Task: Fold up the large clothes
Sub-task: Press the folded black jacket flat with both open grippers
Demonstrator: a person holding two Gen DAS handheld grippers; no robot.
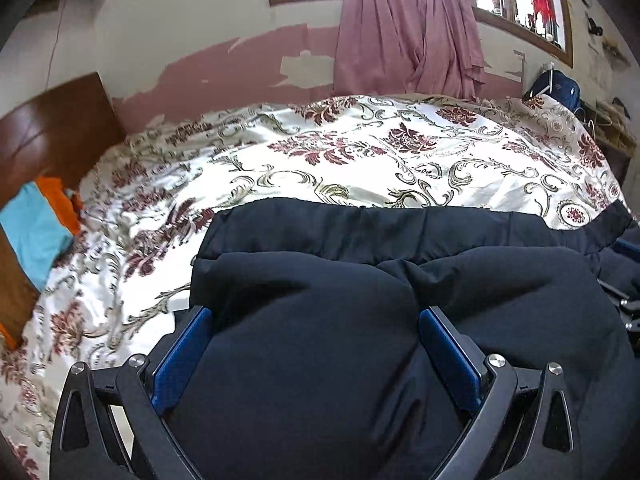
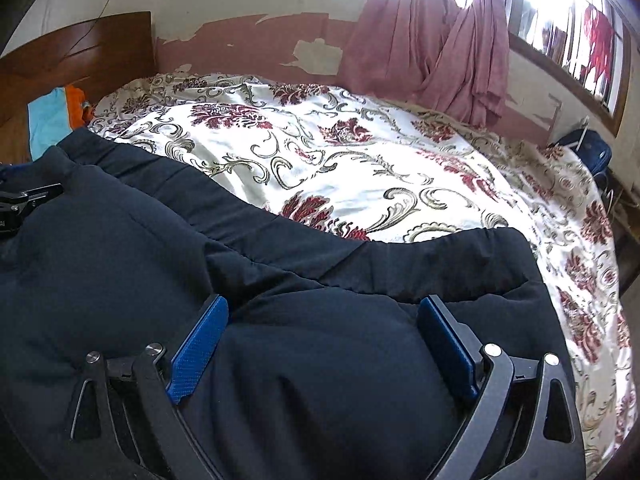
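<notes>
Item: dark navy garment [image 1: 320,300], soft, limp and light by my judgement, lay doubled on the floral bed [image 1: 360,168] at six o'clock, my left claw [image 1: 316,352] and right claw [image 2: 324,344] both apart astride its bulging fold, best gripped at the hem.

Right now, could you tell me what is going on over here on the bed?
A person is folding a dark navy garment on a bed with a floral bedspread, using a handheld gripper in each hand. The left gripper and the right gripper both have their jaws spread wide over a bulging fold of the dark fabric, and neither clearly pinches it. The garment's far edge lies flat across the bedspread.
</notes>
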